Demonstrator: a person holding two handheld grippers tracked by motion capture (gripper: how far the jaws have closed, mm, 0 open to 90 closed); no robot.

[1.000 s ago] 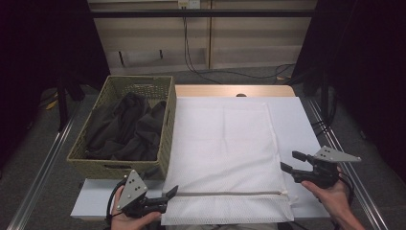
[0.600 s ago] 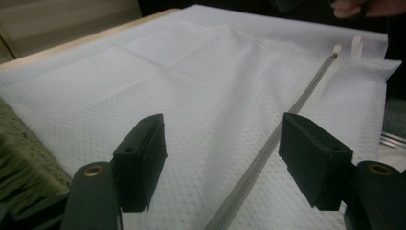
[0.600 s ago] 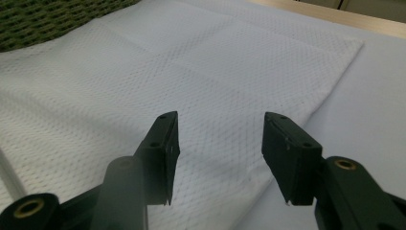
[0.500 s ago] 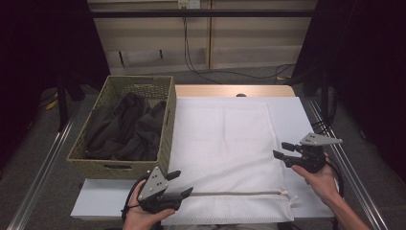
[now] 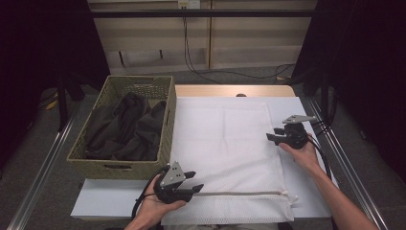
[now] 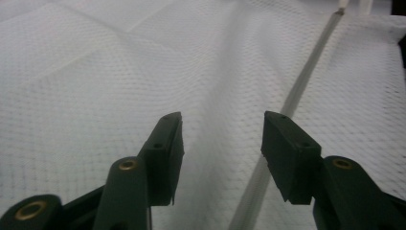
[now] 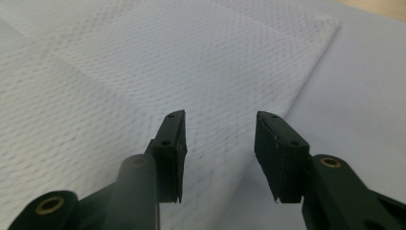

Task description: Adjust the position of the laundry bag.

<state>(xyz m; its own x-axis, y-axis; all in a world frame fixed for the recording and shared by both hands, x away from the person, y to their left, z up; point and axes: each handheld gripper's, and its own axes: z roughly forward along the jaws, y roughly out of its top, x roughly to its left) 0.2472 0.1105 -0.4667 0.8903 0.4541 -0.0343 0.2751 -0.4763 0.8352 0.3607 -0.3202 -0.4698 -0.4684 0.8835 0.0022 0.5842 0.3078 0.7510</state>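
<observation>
A white mesh laundry bag (image 5: 225, 148) lies flat on the table, its zipper (image 5: 239, 193) running along the near edge. My left gripper (image 5: 195, 181) hovers open over the bag's near left corner, by the zipper's left end. In the left gripper view the zipper (image 6: 306, 76) runs away past the right jaw over the mesh (image 6: 95, 96), and the left gripper (image 6: 222, 143) holds nothing. My right gripper (image 5: 269, 138) stands open at the bag's right edge, midway up. In the right gripper view the right gripper (image 7: 220, 148) straddles the bag's edge (image 7: 292, 103), empty.
A woven basket (image 5: 165, 143) full of dark clothes (image 5: 124, 129) stands left of the bag. A white board (image 5: 311, 191) covers the table under the bag. Metal rails (image 5: 344, 158) run along both sides. Cables lie on the floor beyond the far edge.
My left gripper has moved right and onto the bag's near left corner. My right gripper has moved up and left, from the near right corner to the bag's right edge.
</observation>
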